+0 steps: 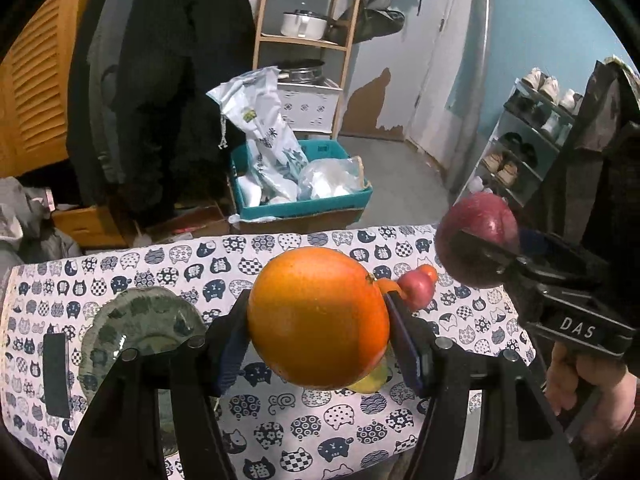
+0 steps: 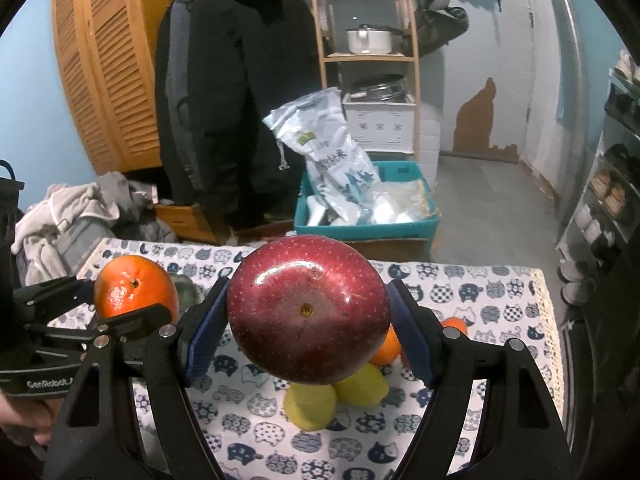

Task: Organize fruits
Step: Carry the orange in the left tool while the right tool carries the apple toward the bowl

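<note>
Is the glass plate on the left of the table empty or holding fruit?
Apparently empty. The glass plate shows only cat-print cloth through it; its near edge is hidden behind the left hand-held gripper.

A table covered by a white cloth (image 1: 168, 264) printed with dark blue cats fills the lower half of both views. On it, at lower left of the left wrist view, sits a clear glass plate (image 1: 120, 332). Two yellow lemons (image 2: 332, 396) lie touching at lower centre of the right wrist view, with small oranges (image 2: 454, 326) just beside them. A small red fruit (image 1: 416, 290) lies right of centre.
</note>
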